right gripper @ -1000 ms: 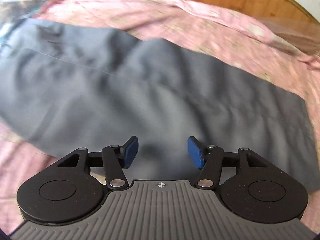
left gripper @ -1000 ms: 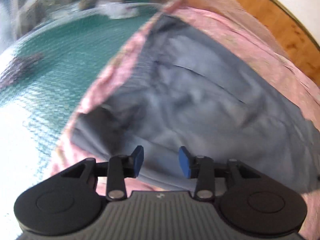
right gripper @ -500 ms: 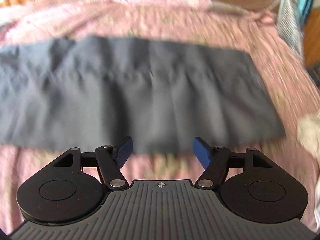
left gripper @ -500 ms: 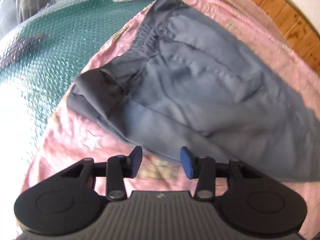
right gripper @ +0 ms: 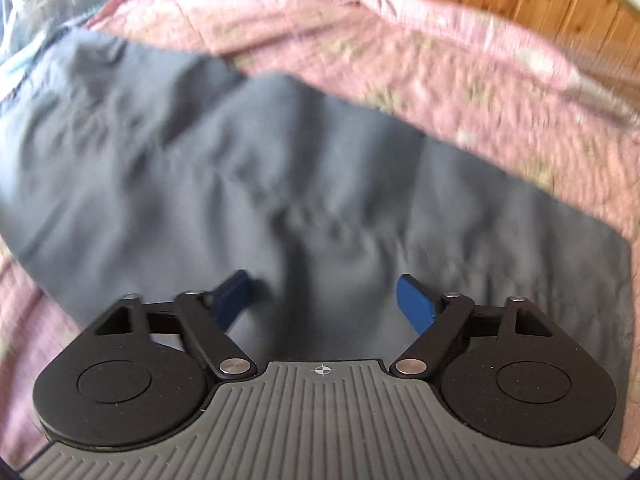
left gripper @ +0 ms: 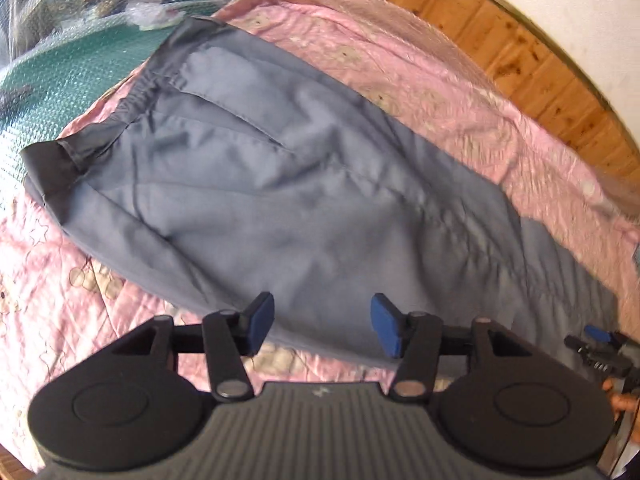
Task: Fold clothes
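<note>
Grey trousers (left gripper: 288, 200) lie flat along a pink quilt (left gripper: 460, 92) with a bear print, spread over the bed. Waistband end sits at the quilt's edge, next to green bubble wrap (left gripper: 68, 68). Wood panelling (left gripper: 512, 40) runs behind the bed. Left gripper (left gripper: 322, 322) hangs above the trousers' near edge, jaws opening, nothing between them. Right gripper (right gripper: 326, 300) hangs over the leg section, jaws opening wide, empty, clear of the cloth.

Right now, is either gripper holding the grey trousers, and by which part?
Nothing is held. The left gripper and right gripper both hang above the grey trousers, jaws opening, no cloth between the pads.
</note>
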Demonstrator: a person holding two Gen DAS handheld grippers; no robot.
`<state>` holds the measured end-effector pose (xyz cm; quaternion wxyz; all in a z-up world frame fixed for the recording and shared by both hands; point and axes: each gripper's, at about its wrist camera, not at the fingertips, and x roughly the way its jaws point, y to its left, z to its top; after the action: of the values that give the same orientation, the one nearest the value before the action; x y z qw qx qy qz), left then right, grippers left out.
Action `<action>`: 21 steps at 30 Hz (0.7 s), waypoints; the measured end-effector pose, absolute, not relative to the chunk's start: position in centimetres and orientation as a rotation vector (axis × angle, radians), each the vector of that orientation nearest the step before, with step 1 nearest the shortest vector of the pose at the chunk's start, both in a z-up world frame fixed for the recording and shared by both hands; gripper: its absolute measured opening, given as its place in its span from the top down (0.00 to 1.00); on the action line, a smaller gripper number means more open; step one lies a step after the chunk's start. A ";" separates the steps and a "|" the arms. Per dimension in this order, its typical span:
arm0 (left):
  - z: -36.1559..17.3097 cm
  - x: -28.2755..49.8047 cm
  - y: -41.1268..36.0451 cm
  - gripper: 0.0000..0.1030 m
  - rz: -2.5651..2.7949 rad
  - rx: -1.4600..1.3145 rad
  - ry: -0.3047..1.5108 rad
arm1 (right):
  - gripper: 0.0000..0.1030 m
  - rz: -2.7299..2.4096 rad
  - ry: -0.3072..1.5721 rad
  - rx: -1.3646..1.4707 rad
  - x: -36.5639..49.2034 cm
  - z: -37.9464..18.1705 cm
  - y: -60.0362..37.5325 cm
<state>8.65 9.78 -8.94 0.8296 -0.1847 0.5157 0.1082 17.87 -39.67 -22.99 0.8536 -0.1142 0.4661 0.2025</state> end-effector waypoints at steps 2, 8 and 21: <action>-9.7 7.6 9.4 0.43 0.260 -0.367 1.130 | 0.13 0.440 0.960 -0.220 17.2 -23.5 -42.9; -11.3 3.0 12.7 0.43 0.393 -0.478 1.170 | 0.12 0.369 0.954 -0.229 15.2 -23.6 -52.8; -10.1 0.4 21.0 0.40 0.534 -0.774 0.969 | 0.18 0.245 0.880 -0.199 12.9 -19.3 -49.8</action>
<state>0.42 20.99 -10.05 0.7806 -0.3582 0.4486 0.2474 12.89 -49.82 -19.31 0.8927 -0.0958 0.4241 0.1182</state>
